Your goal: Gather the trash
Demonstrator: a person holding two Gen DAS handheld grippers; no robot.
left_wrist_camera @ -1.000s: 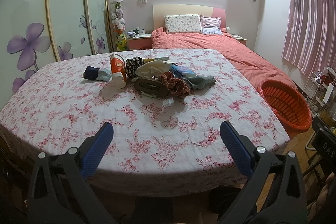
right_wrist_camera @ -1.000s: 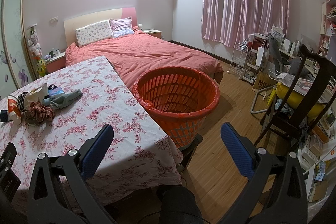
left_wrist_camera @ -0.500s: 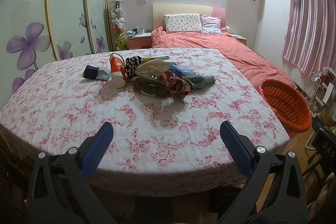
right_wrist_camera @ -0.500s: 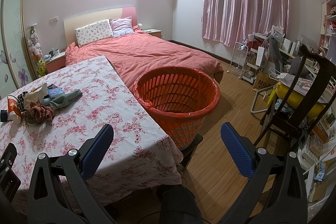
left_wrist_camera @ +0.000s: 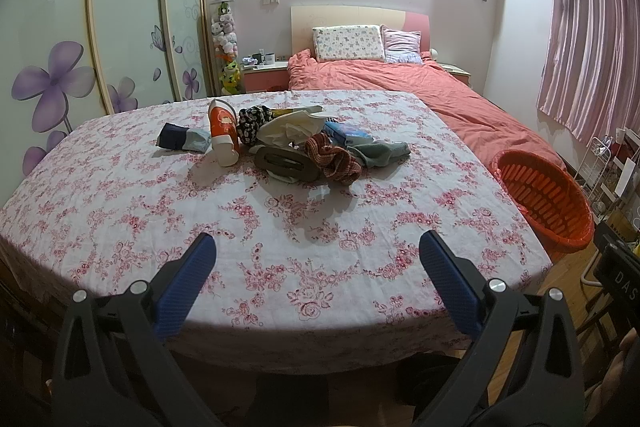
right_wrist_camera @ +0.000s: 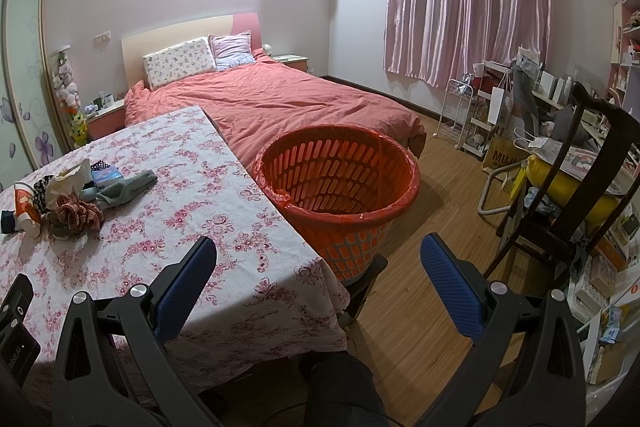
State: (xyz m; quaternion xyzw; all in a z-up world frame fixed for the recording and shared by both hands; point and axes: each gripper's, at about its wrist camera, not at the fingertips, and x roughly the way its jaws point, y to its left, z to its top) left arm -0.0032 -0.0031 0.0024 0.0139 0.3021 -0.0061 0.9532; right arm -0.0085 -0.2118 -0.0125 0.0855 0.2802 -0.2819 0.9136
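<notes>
A heap of trash point(left_wrist_camera: 288, 143) lies on the floral tablecloth point(left_wrist_camera: 280, 227): an orange-and-white carton point(left_wrist_camera: 222, 131), a white crumpled bag point(left_wrist_camera: 292, 127), a brown slipper-like piece point(left_wrist_camera: 284, 163), a red-brown scrunchie point(left_wrist_camera: 334, 161), a grey cloth point(left_wrist_camera: 380, 151), a dark blue packet point(left_wrist_camera: 176, 137). The heap also shows in the right wrist view point(right_wrist_camera: 76, 195). An orange basket point(right_wrist_camera: 340, 187) lined with a red bag stands beside the table's right edge; it also shows in the left wrist view point(left_wrist_camera: 544, 199). My left gripper point(left_wrist_camera: 316, 247) is open and empty over the table's near side. My right gripper point(right_wrist_camera: 318, 251) is open and empty near the basket.
A bed with a coral duvet point(right_wrist_camera: 288, 103) lies behind the table and basket. A dark wooden chair point(right_wrist_camera: 580, 187) and cluttered shelves point(right_wrist_camera: 480, 111) stand on the right. A sliding wardrobe with purple flowers point(left_wrist_camera: 60, 87) is on the left. Wooden floor point(right_wrist_camera: 432, 307) lies in front of the basket.
</notes>
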